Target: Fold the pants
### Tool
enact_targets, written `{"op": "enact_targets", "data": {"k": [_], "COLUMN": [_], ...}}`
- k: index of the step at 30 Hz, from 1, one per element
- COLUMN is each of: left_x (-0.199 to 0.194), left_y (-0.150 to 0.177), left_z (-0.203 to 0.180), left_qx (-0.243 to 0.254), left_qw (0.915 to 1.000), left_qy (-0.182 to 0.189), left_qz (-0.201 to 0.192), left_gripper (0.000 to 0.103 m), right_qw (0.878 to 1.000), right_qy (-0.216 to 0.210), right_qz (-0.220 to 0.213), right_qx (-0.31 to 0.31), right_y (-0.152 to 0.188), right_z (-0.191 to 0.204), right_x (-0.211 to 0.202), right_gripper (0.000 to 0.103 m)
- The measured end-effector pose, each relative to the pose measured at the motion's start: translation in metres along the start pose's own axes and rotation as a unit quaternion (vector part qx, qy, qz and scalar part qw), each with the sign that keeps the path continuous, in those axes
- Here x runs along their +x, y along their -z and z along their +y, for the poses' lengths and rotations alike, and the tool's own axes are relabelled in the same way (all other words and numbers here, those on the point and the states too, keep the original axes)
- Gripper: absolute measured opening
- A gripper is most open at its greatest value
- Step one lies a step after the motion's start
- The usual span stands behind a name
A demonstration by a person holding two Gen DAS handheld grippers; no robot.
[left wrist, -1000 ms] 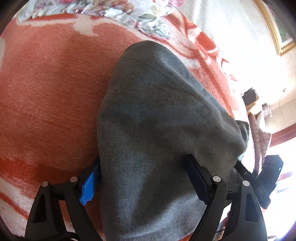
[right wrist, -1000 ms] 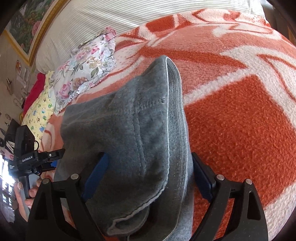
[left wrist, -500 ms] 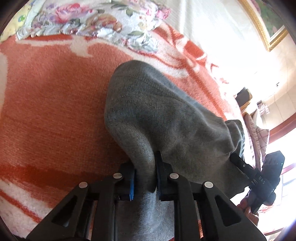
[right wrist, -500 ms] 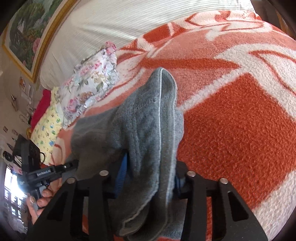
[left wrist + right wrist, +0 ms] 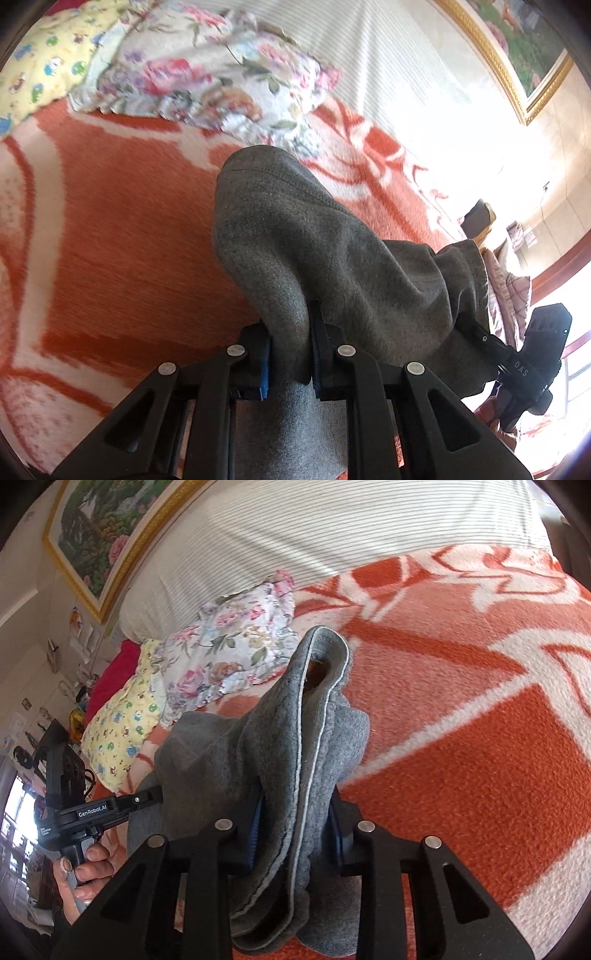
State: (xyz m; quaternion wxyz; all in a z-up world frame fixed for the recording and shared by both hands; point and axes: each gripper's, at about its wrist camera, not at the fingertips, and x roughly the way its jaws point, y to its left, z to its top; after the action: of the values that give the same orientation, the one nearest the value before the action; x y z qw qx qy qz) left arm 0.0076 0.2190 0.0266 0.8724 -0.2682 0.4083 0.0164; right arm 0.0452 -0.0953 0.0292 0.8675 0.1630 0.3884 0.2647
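Pinching the grey pants in both the left gripper and right gripper, we have them bunched above the blanket, the fold itself not yet laid.

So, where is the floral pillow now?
The floral pillow lies at the bed's far end, upper left in the left wrist view, beyond the grey pants, between a yellow pillow and the striped headboard.

Both grippers are chunky black plastic: the left gripper and right gripper each have triangular cutouts in the finger arms, round silver screws and blue pads. The left one's handle reads "GenRobot.AI" in white, with a black cable looping behind.
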Motion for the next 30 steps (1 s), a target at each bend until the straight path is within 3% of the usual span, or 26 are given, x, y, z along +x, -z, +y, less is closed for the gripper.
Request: {"op": "enact_targets", "data": {"k": [13, 30], "left_x": [-0.026, 0.001], "left_y": [-0.035, -0.087], "left_z": [0.047, 0.082], "left_qx": [-0.017, -0.021], "left_qw": [0.9981, 0.9942], "left_qy": [-0.043, -0.096], "left_qz": [-0.041, -0.043], "left_gripper": [0.016, 0.016], "right_qw": [0.999, 0.998], "right_qy": [-0.040, -0.047], "right_qz": [0.014, 0.032], "right_qx": [-0.035, -0.040], "right_y": [-0.029, -0.065], "right_z": [0.049, 0.069], "right_x": [0.056, 0.134], "right_gripper": [0.031, 0.031]}}
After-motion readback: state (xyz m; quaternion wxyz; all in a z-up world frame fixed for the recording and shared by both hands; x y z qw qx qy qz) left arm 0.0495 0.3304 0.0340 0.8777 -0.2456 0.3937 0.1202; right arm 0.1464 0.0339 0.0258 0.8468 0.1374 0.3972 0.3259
